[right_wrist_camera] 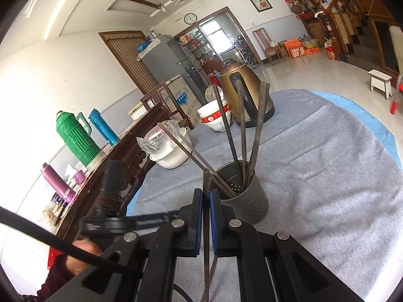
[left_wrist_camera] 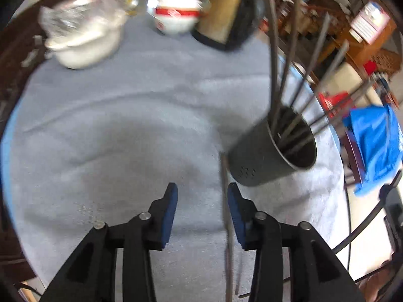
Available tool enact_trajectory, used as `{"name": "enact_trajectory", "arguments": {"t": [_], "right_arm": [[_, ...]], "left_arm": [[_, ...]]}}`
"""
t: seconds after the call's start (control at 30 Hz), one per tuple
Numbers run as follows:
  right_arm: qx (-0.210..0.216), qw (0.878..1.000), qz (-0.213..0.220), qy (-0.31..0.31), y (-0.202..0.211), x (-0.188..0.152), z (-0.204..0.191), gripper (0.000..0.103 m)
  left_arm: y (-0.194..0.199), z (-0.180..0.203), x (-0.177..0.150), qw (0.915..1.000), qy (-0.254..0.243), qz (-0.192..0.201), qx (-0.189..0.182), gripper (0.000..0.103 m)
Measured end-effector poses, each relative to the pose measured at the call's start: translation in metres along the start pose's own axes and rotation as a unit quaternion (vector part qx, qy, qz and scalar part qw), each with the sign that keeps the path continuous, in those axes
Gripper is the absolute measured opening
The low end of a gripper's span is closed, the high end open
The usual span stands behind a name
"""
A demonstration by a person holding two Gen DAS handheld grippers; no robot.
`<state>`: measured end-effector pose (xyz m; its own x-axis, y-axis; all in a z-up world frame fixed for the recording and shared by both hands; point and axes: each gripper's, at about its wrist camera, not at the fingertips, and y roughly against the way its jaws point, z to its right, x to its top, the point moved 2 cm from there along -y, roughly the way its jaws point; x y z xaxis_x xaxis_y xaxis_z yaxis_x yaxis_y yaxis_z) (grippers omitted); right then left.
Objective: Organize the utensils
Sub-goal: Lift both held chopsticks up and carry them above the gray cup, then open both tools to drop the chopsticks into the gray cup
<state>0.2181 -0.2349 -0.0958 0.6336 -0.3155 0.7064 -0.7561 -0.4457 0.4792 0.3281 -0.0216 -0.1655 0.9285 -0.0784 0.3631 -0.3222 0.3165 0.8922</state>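
The right tool (right_wrist_camera: pixel 206 198) was clamped on a chopstick (right_wrist_camera: pixel 206 239) at lower centre of its view, just before the dark holder (right_wrist_camera: pixel 248 201), which held several more chopsticks (right_wrist_camera: pixel 259 125). The left tool (left_wrist_camera: pixel 202 201) was spread wide over the grey tabletop (left_wrist_camera: pixel 113 138), holding nothing, the holder (left_wrist_camera: pixel 272 156) to its right. A kettle (right_wrist_camera: pixel 241 95) and bowls (right_wrist_camera: pixel 215 118) stood farther back.

This is a lived-in family home, in an open dining and living room. A brass kettle (right_wrist_camera: pixel 243 95), stacked bowls (right_wrist_camera: pixel 215 118) and thermos flasks (right_wrist_camera: pixel 75 138) crowd the far edge of the cloth-covered tabletop (right_wrist_camera: pixel 327 176), beyond which stand a fridge (right_wrist_camera: pixel 163 60), a wall clock (right_wrist_camera: pixel 190 18) and a wooden staircase (right_wrist_camera: pixel 352 25).
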Motion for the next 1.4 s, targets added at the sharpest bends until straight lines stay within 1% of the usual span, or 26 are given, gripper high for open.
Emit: {"name": "enact_trajectory", "arguments": {"t": [0.07, 0.17, 0.2, 0.27, 0.3, 0.33, 0.37, 0.4, 0.43, 0.47, 0.5, 0.57, 0.6, 0.77, 0.83, 0.9, 1.0, 1.03, 1.13, 1.23, 1.27, 1.33, 1.4], "right_arm": [[-0.001, 1.0, 0.001, -0.003, 0.003, 0.0, 0.004, 0.006], [-0.006, 1.0, 0.003, -0.008, 0.007, -0.001, 0.01, 0.006], [-0.007, 1.0, 0.004, -0.01, 0.009, -0.001, 0.012, 0.006], [-0.009, 1.0, 0.003, -0.012, 0.011, -0.002, 0.014, 0.006], [-0.011, 1.0, 0.003, -0.013, 0.012, -0.003, 0.016, 0.006], [-0.011, 1.0, 0.003, -0.015, 0.013, -0.003, 0.018, 0.006], [-0.011, 1.0, 0.002, -0.017, 0.013, -0.003, 0.02, 0.006], [-0.012, 1.0, 0.001, -0.017, 0.013, -0.004, 0.02, 0.006], [-0.012, 1.0, 0.002, -0.018, 0.014, -0.004, 0.021, 0.006], [-0.011, 1.0, 0.002, -0.018, 0.014, -0.004, 0.02, 0.006], [-0.01, 1.0, 0.003, -0.017, 0.015, -0.004, 0.019, 0.006], [-0.01, 1.0, 0.003, -0.014, 0.014, -0.004, 0.017, 0.006], [-0.01, 1.0, 0.003, -0.013, 0.013, -0.004, 0.017, 0.006], [-0.009, 1.0, 0.007, -0.009, 0.011, -0.003, 0.012, 0.006], [-0.011, 1.0, 0.017, -0.004, 0.013, 0.0, 0.01, 0.006], [-0.012, 0.999, 0.033, 0.004, 0.018, 0.005, 0.005, 0.006], [-0.016, 0.998, 0.061, 0.013, 0.026, 0.014, 0.0, 0.006], [-0.015, 0.997, 0.068, 0.013, 0.028, 0.017, -0.001, 0.006], [-0.016, 0.995, 0.1, 0.016, 0.036, 0.029, -0.008, 0.006], [-0.017, 0.991, 0.128, 0.02, 0.045, 0.042, -0.015, 0.006], [-0.018, 0.99, 0.138, 0.02, 0.048, 0.047, -0.017, 0.006], [-0.019, 0.987, 0.158, 0.017, 0.053, 0.056, -0.019, 0.006], [-0.028, 0.982, 0.185, 0.015, 0.059, 0.066, -0.022, 0.006]], "left_arm": [[-0.019, 0.007, -0.001, 0.9997, -0.009, -0.021, 0.007, 0.042], [-0.047, 0.02, -0.005, 0.9976, -0.037, -0.057, 0.013, 0.042], [-0.057, 0.023, -0.006, 0.9966, -0.04, -0.069, 0.021, 0.042], [-0.068, 0.027, -0.006, 0.9955, -0.047, -0.077, 0.029, 0.041], [-0.068, 0.03, -0.004, 0.9959, -0.055, -0.064, 0.033, 0.042], [-0.071, 0.031, -0.001, 0.9956, -0.056, -0.065, 0.038, 0.041], [-0.072, 0.032, 0.0, 0.9958, -0.052, -0.065, 0.038, 0.035], [-0.073, 0.032, 0.001, 0.996, -0.054, -0.061, 0.038, 0.02], [-0.074, 0.033, 0.001, 0.9957, -0.058, -0.062, 0.038, 0.014], [-0.074, 0.032, 0.0, 0.9957, -0.06, -0.058, 0.041, 0.011], [-0.073, 0.031, -0.001, 0.996, -0.06, -0.055, 0.037, 0.009], [-0.069, 0.027, -0.004, 0.9966, -0.053, -0.048, 0.04, 0.005], [-0.065, 0.024, -0.006, 0.997, -0.049, -0.042, 0.041, 0.005], [-0.022, 0.017, -0.009, 0.9984, -0.041, 0.014, 0.038, 0.005], [0.005, 0.017, -0.008, 0.9977, -0.037, 0.045, 0.035, 0.005], [0.033, 0.019, -0.006, 0.9961, -0.035, 0.077, 0.023, 0.005], [0.076, 0.022, -0.004, 0.9907, -0.034, 0.131, 0.014, 0.005], [0.094, 0.025, -0.003, 0.9872, -0.034, 0.155, 0.008, 0.005], [0.133, 0.034, 0.004, 0.9783, -0.036, 0.204, -0.007, 0.005], [0.175, 0.039, 0.005, 0.9657, -0.033, 0.257, -0.025, 0.005], [0.181, 0.039, 0.008, 0.9618, -0.031, 0.27, -0.029, 0.005], [0.202, 0.041, 0.011, 0.9514, -0.025, 0.305, -0.034, 0.005], [0.222, 0.047, 0.014, 0.9355, -0.019, 0.352, -0.031, 0.005]]}}
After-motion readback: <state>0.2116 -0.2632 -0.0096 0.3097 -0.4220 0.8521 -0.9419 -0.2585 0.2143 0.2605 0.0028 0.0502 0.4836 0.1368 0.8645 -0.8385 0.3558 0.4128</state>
